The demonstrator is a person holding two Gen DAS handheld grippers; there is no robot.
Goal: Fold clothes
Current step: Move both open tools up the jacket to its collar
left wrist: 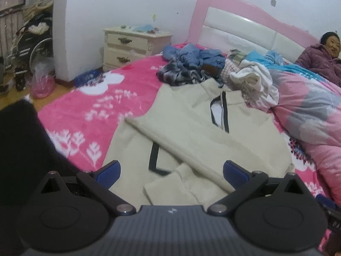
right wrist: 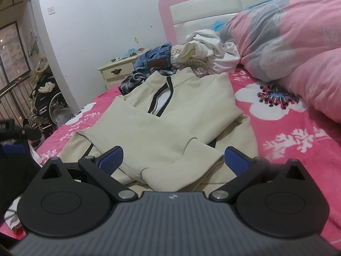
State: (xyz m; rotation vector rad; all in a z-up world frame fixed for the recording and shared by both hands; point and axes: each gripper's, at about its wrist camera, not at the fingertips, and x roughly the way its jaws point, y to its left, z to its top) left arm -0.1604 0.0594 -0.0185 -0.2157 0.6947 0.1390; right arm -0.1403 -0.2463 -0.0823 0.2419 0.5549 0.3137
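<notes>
A cream sweatshirt (left wrist: 191,128) with black zipper trim lies spread on the pink floral blanket (left wrist: 85,117), both sleeves folded across its front. In the right wrist view the same sweatshirt (right wrist: 170,117) shows with a sleeve cuff nearest the camera. My left gripper (left wrist: 171,171) hovers open above the sweatshirt's lower hem, nothing between its blue pads. My right gripper (right wrist: 173,160) is also open, just above the folded sleeve cuff, holding nothing.
A heap of unfolded clothes (left wrist: 191,66), jeans and plaid among them, lies beyond the sweatshirt by the pink headboard (left wrist: 245,21). A pink quilt (right wrist: 287,42) fills the right side, with a person (left wrist: 324,57) against it. A cream nightstand (left wrist: 132,44) and a wheelchair (left wrist: 32,49) stand left.
</notes>
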